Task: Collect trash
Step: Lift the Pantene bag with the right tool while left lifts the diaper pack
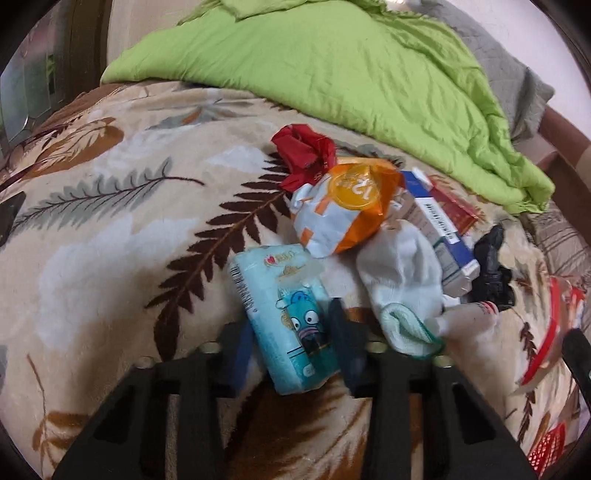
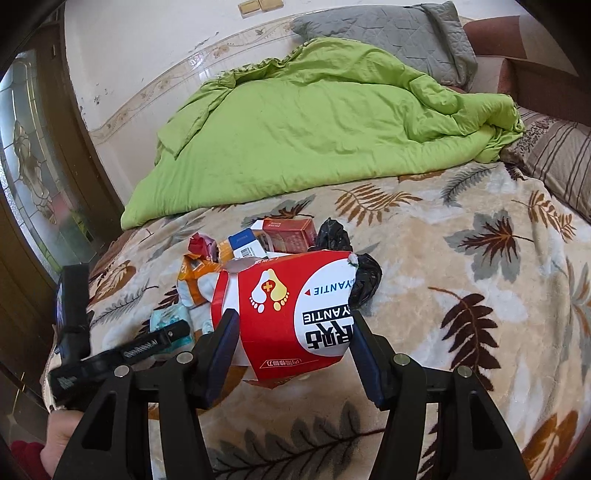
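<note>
On the leaf-patterned blanket (image 1: 110,240) lies a heap of trash: a crumpled red wrapper (image 1: 303,155), an orange and white wrapper (image 1: 343,206), a blue and white carton (image 1: 439,229), a red box (image 1: 454,206), a white sock (image 1: 399,280) and a black bag (image 1: 491,269). My left gripper (image 1: 291,343) is shut on a light blue tissue pack (image 1: 284,317) at the near side of the heap. My right gripper (image 2: 295,336) is shut on a curved red and white package (image 2: 295,306), held just above the blanket to the right of the heap.
A rumpled green quilt (image 2: 314,129) covers the far half of the bed, with a grey pillow (image 2: 399,33) behind it. A striped pillow (image 2: 557,162) lies at the right. A wooden door with patterned glass (image 2: 33,177) stands at the left.
</note>
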Available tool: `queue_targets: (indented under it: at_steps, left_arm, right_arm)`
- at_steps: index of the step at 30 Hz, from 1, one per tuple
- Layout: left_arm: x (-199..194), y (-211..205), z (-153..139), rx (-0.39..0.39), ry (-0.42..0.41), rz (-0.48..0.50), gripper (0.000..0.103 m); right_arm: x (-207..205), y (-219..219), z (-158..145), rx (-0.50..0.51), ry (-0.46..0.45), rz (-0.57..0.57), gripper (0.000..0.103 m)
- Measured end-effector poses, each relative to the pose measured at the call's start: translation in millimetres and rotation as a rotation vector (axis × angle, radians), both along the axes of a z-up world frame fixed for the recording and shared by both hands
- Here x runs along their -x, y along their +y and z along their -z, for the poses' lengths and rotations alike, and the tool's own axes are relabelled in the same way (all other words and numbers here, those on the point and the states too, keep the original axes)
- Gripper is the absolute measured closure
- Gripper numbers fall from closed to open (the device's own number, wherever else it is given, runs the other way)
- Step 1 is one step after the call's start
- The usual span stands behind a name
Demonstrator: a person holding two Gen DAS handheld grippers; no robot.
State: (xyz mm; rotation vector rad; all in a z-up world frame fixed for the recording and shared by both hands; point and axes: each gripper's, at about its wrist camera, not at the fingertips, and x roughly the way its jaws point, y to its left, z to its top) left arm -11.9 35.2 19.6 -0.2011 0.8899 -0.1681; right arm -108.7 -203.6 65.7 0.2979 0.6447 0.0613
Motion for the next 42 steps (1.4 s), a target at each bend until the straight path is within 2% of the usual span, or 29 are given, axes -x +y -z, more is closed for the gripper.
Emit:
queue_targets:
  at_steps: [2, 5, 13, 18, 22, 30, 42]
  left_arm:
    - [5, 3, -4, 0.006, -0.024, 0.012, 0.084]
    - [20, 6, -11, -0.011, -0.062, 0.029, 0.087]
    - [65, 3, -38, -0.081, -0.172, 0.080, 0.087]
    - [108, 2, -45, -0.118, -0.225, 0.106, 0.087]
    - [127, 2, -50, -0.147, -0.268, 0.124, 0.087]
    - [120, 10, -42, -0.167, -0.252, 0.089, 0.087]
    - [119, 4, -41, -0.252, -0.295, 0.085, 0.086]
  right_arm:
    - [1, 0, 0, 0.005, -0.003, 0.000, 0.039]
    - [1, -2, -1, -0.007, -0.004, 0.005, 0.039]
    - [15, 6, -4, 0.037, -0.024, -0.002, 0.039]
    - [29, 9, -3, 0.046, -0.025, -0.010, 0.039]
    - [42, 10, -5, 0.046, -0.049, -0.018, 0.039]
    - [49, 21, -6, 0.086, -0.055, -0.031, 0.039]
    - [42, 29, -2, 0.114, -0.036, -0.041, 0.039]
